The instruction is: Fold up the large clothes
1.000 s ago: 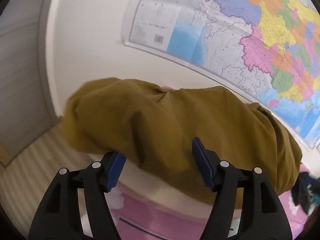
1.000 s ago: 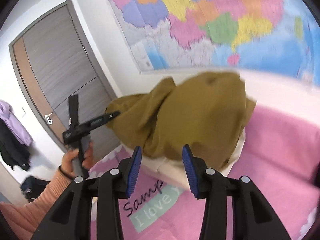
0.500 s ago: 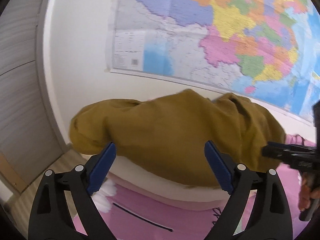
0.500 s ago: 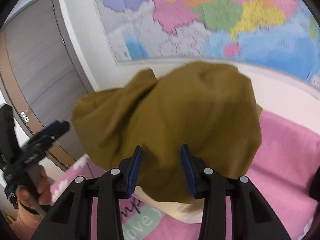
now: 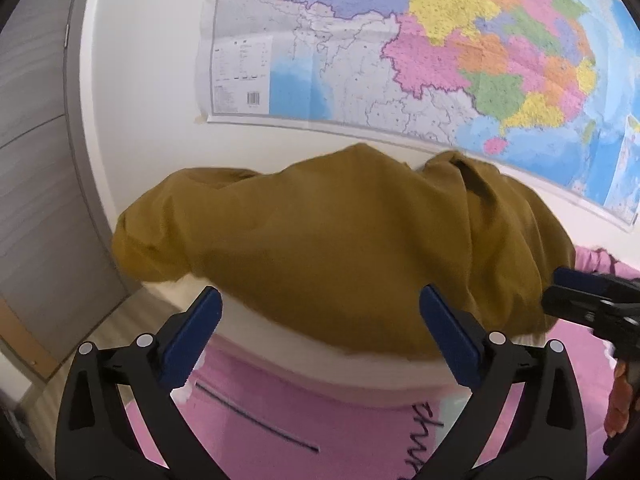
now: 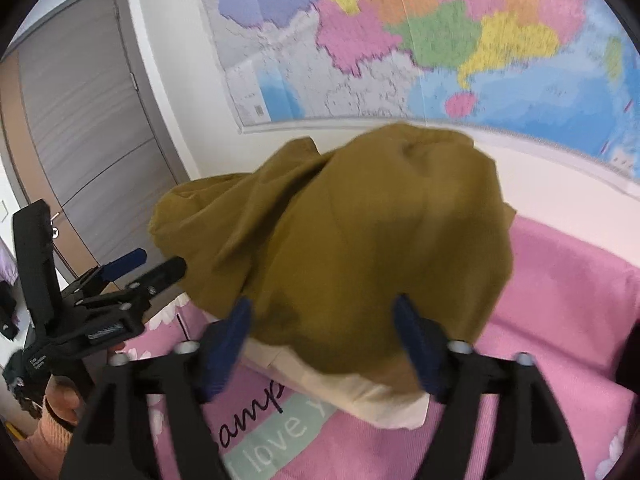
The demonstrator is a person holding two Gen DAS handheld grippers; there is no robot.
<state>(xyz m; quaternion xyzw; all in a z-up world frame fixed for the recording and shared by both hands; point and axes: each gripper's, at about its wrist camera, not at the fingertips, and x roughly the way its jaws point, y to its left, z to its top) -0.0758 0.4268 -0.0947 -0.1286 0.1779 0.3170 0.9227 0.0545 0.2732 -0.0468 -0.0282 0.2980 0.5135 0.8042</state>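
A mustard-brown garment lies bunched on a cream folded cloth on the pink bed sheet. My left gripper stands wide open in front of the garment's near edge, its jaws still opening, and the pads press on nothing. In the right wrist view the garment fills the middle. The right gripper is opening too, with the garment's lower edge between its blue pads and apart from them. The left gripper shows at the left there, and the right gripper at the right edge of the left view.
A large coloured map hangs on the white wall behind the bed. A grey door stands to the left. A hand in a peach sleeve holds the left gripper. Dark clothes hang by the door.
Both grippers' jaws have spread much wider. The left view has swung right, bringing the right gripper in at its edge. The right gripper has sunk closer to the garment.
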